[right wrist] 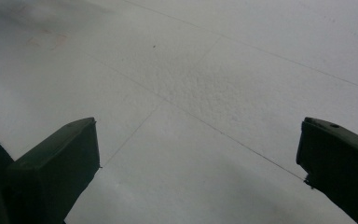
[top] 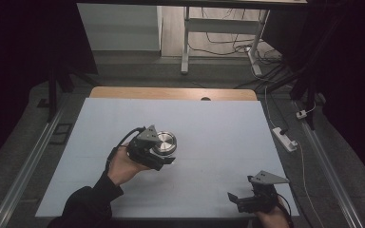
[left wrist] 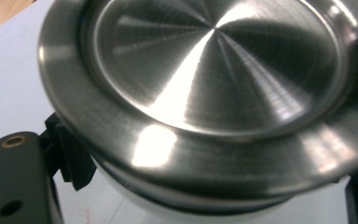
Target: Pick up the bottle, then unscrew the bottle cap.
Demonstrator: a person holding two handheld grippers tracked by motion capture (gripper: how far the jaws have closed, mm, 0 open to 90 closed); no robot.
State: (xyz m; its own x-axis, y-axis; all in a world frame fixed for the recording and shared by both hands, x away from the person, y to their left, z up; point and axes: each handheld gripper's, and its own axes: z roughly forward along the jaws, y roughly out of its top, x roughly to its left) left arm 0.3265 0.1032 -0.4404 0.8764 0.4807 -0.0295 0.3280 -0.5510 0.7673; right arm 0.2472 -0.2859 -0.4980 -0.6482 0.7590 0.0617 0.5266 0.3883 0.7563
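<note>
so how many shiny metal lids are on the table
1: a round steel lid left of the table's middle, on a white body, clamped in the left gripper. Nothing lies between the right gripper's open jaws.

White table sheet [top: 209,128] over a wooden tabletop [top: 171,93] exposed along the far edge; white power strip [top: 285,138] on the floor off the right edge; desk frame [top: 218,28] beyond.

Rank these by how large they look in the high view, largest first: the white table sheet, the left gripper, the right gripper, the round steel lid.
1. white table sheet, by far the largest.
2. left gripper and right gripper: they look much alike, so I will not rank them.
3. round steel lid, smallest, though the left gripper hides part of it.
</note>
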